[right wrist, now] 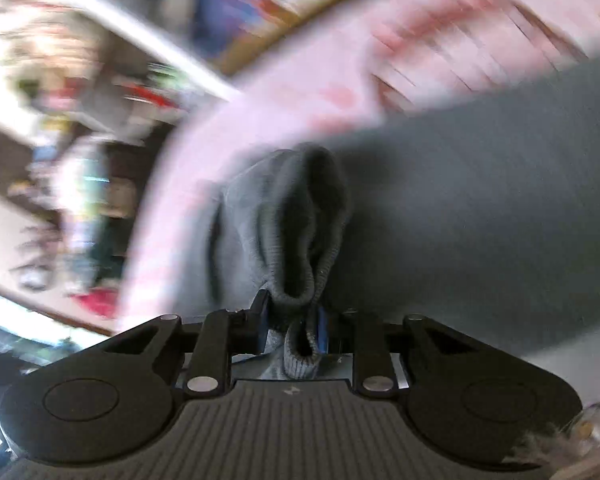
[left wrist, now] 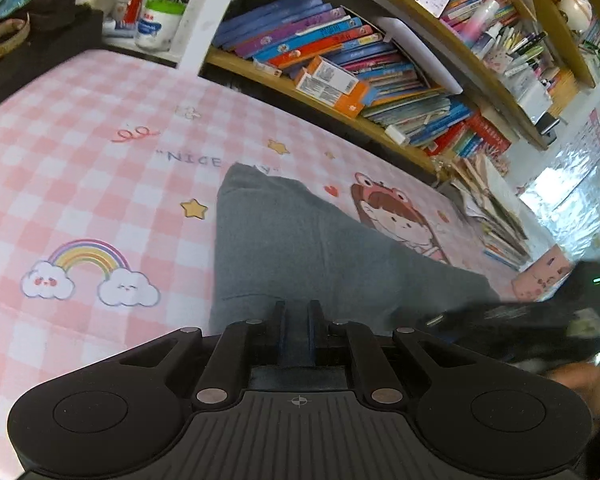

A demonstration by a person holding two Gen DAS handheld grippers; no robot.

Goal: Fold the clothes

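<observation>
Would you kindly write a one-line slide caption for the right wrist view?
Right gripper pinches the ribbed hem of a grey garment over a pink checked sheet, background blurred.

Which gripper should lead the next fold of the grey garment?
Probably right. The right gripper is shut on the grey garment at its ribbed cuff, bunched and lifted. The left gripper pinches flat fabric low on the checked cloth, suiting an anchor.
</observation>
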